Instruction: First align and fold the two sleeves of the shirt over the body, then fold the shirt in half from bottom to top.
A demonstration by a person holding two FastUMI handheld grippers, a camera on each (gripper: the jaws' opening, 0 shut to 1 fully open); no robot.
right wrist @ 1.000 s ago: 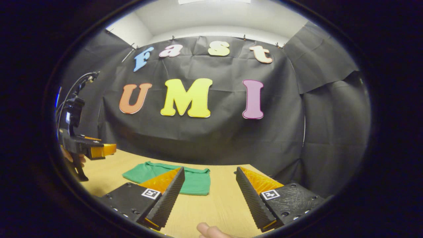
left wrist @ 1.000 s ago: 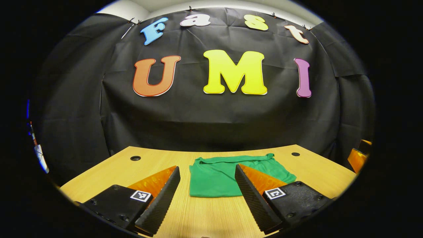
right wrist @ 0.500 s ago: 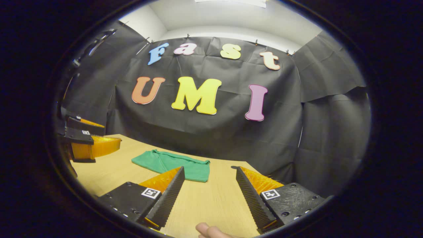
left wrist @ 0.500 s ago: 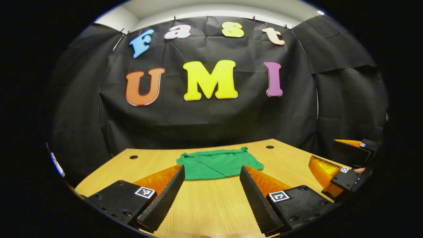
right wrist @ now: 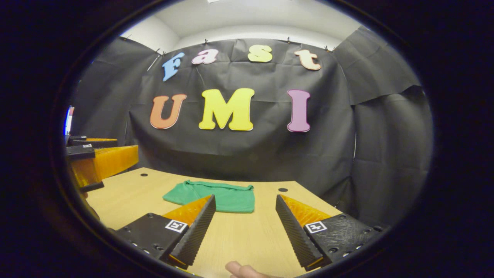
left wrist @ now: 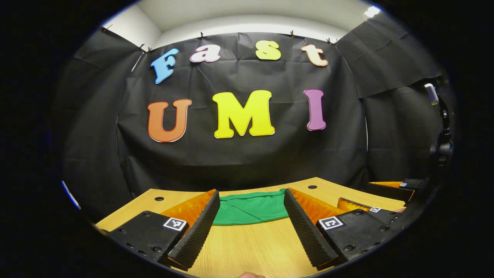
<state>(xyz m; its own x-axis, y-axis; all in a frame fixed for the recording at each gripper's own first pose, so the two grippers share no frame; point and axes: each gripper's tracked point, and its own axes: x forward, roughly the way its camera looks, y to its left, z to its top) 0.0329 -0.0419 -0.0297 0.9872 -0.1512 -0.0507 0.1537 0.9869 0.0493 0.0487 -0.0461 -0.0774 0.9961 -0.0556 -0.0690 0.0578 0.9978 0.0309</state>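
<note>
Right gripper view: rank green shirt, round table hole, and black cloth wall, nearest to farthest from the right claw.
1. Green shirt, folded on the table, ahead and left.
2. Round table hole, near the far edge, ahead.
3. Black cloth wall, behind the table.

The folded shirt (left wrist: 251, 208) is plain green, without any pattern. The bench (right wrist: 247, 235) is light yellow-brown wood with fine straight grain lines.
</note>
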